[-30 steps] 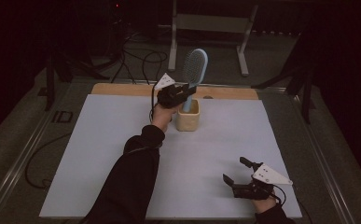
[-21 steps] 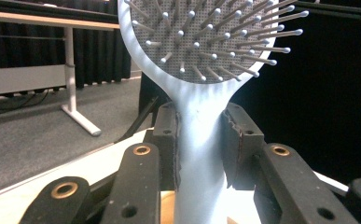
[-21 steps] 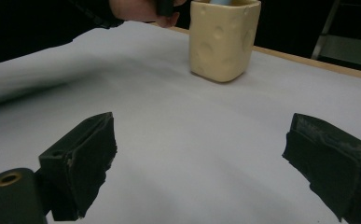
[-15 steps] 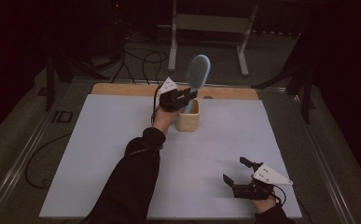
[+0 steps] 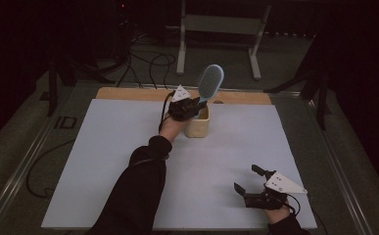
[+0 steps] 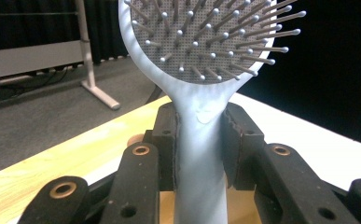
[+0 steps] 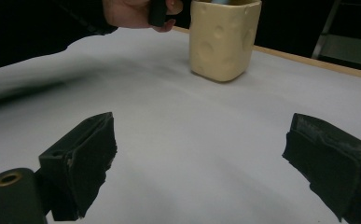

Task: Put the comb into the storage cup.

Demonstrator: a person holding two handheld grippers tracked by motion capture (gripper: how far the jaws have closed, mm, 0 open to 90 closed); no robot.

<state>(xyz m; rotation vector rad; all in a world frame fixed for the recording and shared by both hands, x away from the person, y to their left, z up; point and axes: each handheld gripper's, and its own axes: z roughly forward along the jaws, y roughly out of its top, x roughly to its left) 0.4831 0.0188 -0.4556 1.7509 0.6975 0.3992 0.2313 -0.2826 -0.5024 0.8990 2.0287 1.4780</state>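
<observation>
A pale blue hairbrush [image 5: 210, 82] stands with its handle down in a cream dimpled cup [image 5: 198, 125] at the back of the white table. My left gripper [image 5: 193, 107] is shut on the brush's handle [image 6: 200, 154] just above the cup, and the bristled head [image 6: 201, 37] rises tilted to the right. My right gripper [image 5: 248, 185] rests near the front right edge, its jaws wide apart with nothing between them. From the right gripper view the cup [image 7: 223, 38] stands ahead, with the other hand [image 7: 136, 13] beside it.
A wooden strip [image 5: 128, 94] runs along the table's far edge. Beyond it stand a metal frame [image 5: 219, 24] and floor cables [image 5: 143, 61]. The white tabletop [image 5: 104, 147] stretches bare between the two hands.
The left gripper has lifted and tilted the brush's head slightly to the right. The right gripper has stayed in place.
</observation>
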